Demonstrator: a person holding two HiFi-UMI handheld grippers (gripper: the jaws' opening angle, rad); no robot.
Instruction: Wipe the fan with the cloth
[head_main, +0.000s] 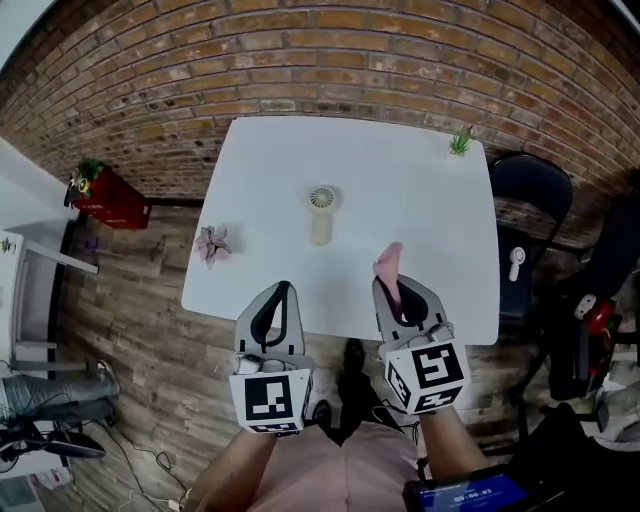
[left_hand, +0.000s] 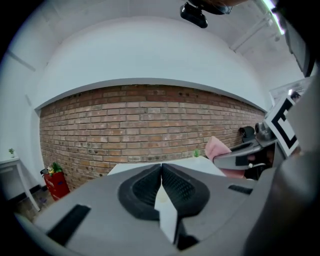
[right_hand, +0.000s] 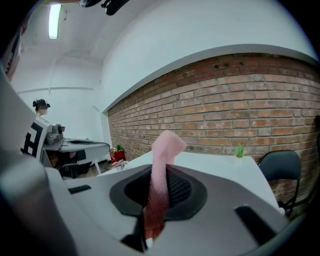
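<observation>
A small cream hand-held fan (head_main: 321, 212) lies on the white table (head_main: 400, 190), near its middle. My right gripper (head_main: 392, 283) is shut on a pink cloth (head_main: 388, 266) that sticks up past its jaws (right_hand: 161, 165), over the table's near edge to the right of the fan. My left gripper (head_main: 283, 293) is shut with nothing in it, at the near edge left of the fan. In the left gripper view the closed jaws (left_hand: 161, 172) hide most of the table, and the pink cloth (left_hand: 218, 148) shows at the right.
A pink flower ornament (head_main: 212, 243) lies at the table's left edge and a small green plant (head_main: 461, 141) at its far right corner. A brick wall stands behind. A black chair (head_main: 530, 190) is right of the table, a red object (head_main: 108, 198) on the floor at left.
</observation>
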